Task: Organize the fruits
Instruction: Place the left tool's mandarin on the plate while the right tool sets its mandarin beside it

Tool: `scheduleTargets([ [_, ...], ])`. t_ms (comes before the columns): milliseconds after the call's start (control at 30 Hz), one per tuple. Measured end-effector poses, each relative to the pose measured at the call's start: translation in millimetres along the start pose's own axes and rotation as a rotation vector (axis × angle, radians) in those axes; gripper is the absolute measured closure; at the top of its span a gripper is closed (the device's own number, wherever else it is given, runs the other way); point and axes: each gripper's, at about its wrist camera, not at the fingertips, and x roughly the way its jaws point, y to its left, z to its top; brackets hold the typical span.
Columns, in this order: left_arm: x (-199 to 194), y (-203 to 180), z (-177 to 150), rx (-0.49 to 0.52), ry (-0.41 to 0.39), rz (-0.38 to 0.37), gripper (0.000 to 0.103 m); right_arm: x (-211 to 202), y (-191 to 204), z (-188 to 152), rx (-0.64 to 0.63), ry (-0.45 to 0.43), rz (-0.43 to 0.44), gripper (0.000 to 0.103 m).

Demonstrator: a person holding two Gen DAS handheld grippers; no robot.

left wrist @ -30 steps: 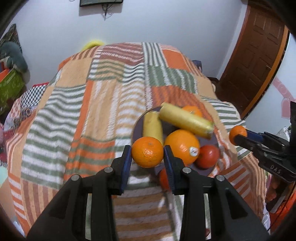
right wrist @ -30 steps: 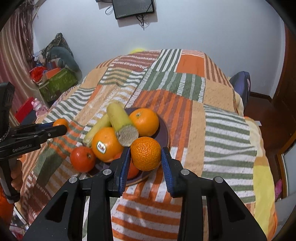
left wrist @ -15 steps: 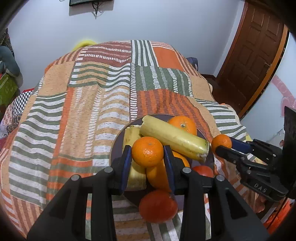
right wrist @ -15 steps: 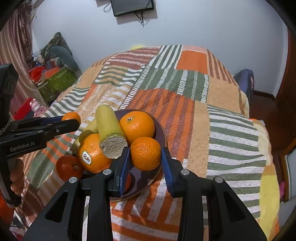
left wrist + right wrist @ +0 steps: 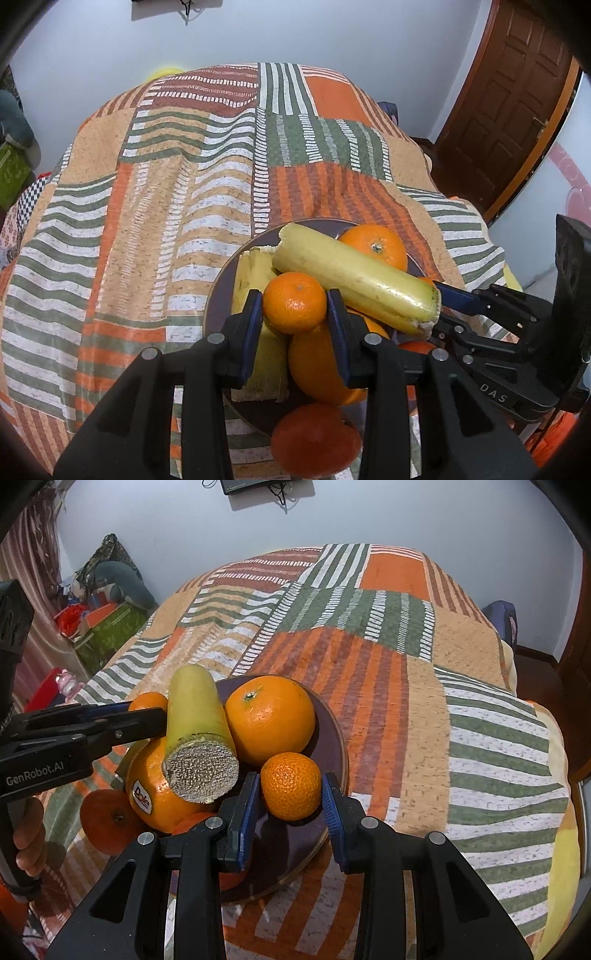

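My left gripper point(image 5: 294, 309) is shut on a small mandarin point(image 5: 294, 307) and holds it over the dark plate point(image 5: 216, 299), above two yellow cut stalks point(image 5: 354, 282) and a big orange point(image 5: 321, 369). My right gripper point(image 5: 290, 794) is shut on another mandarin point(image 5: 291, 791) over the plate's right part point(image 5: 334, 738), beside an orange point(image 5: 271, 723) and a Dole-stickered orange point(image 5: 153, 794). The left gripper also shows in the right wrist view point(image 5: 147, 714). A red-orange fruit point(image 5: 314, 437) lies on the cloth by the plate's near rim.
The plate sits on a striped patchwork bedspread point(image 5: 166, 177) over a bed. A brown door point(image 5: 517, 92) stands at the right. Boxes and bags point(image 5: 107, 620) are piled on the floor at the left. A wall point(image 5: 406, 513) is behind the bed.
Both grippers have moved in over the plate with their mandarins still held. The plate and fruit pile now appear closer and lower in both views.
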Motion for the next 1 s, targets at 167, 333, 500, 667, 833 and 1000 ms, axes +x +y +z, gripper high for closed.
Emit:
scheduleTargets([
  [167,2,2,0,-0.004,0.006,-0.002,0.068,2,0,0,-0.011,0.002,-0.002,0.071],
  [333,-3,2,-1,-0.013,0.012,-0.019,0.051,4,3,1,-0.022,0.019,-0.004,0.07],
  [500,-17,-4,-8,0.011,-0.003,-0.002,0.051,-2,6,-1,-0.031,0.018,-0.02,0.064],
  [667,-39,-5,-12,0.009,-0.031,0.005,0.051,-11,8,-3,-0.032,0.019,-0.038,0.063],
  [833,-71,-6,-17,0.014,-0.077,0.023,0.051,-39,11,-4,-0.029,-0.023,-0.047,0.058],
  [1000,-111,-8,-26,0.014,-0.132,0.042,0.044,-75,19,-6,-0.041,-0.077,-0.06,0.057],
])
